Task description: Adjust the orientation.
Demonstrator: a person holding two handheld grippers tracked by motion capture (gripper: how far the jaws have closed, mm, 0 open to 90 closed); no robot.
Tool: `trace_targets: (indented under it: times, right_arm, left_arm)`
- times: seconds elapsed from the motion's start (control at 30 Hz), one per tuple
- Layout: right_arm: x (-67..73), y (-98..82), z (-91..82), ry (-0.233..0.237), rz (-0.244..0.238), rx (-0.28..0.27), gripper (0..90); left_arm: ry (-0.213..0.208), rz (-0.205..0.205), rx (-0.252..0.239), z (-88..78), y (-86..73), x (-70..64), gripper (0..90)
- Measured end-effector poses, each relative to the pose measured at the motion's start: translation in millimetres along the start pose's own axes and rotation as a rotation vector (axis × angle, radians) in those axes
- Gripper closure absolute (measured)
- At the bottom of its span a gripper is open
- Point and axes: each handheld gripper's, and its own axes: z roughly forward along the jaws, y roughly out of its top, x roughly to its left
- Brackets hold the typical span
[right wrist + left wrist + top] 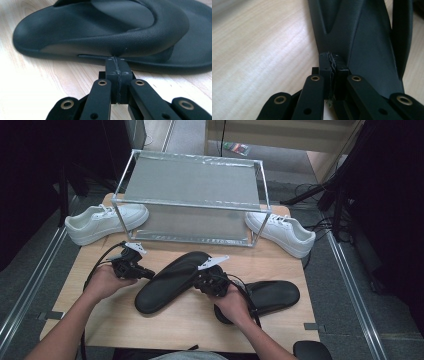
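Both black slippers lie on the table, unshelved: the left gripper (148, 274) and right gripper (196, 281), jaws closed on nothing, flank the nearer slipper (167, 282), tips at its edge.

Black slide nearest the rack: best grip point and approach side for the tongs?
Probably the strap edge of the slide. It arches up off the footbed, giving a thin lip the jaws can close across, while the sole lies flat on the table. Come in low from the person's side, where both tongs already sit shut.
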Motion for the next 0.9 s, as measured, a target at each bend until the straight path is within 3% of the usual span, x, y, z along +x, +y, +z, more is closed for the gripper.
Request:
trace_targets:
  times: [0.53,0.8,0.9]
  right_arm:
    - [-7.4,9.6,5.9,-0.019,0.002,0.010,90.0]
    - [-14.5,12.6,5.2,-0.039,0.024,0.016,90.0]
    - [-16.4,11.7,5.8,-0.052,0.022,0.021,90.0]
  left_arm:
    - [-0.029,0.003,0.025,0.8,-12.1,-24.8,88.7]
    - [-0.048,0.023,0.029,6.2,-10.3,-36.7,88.8]
    - [-0.066,0.011,0.025,8.8,-9.0,-40.1,89.0]
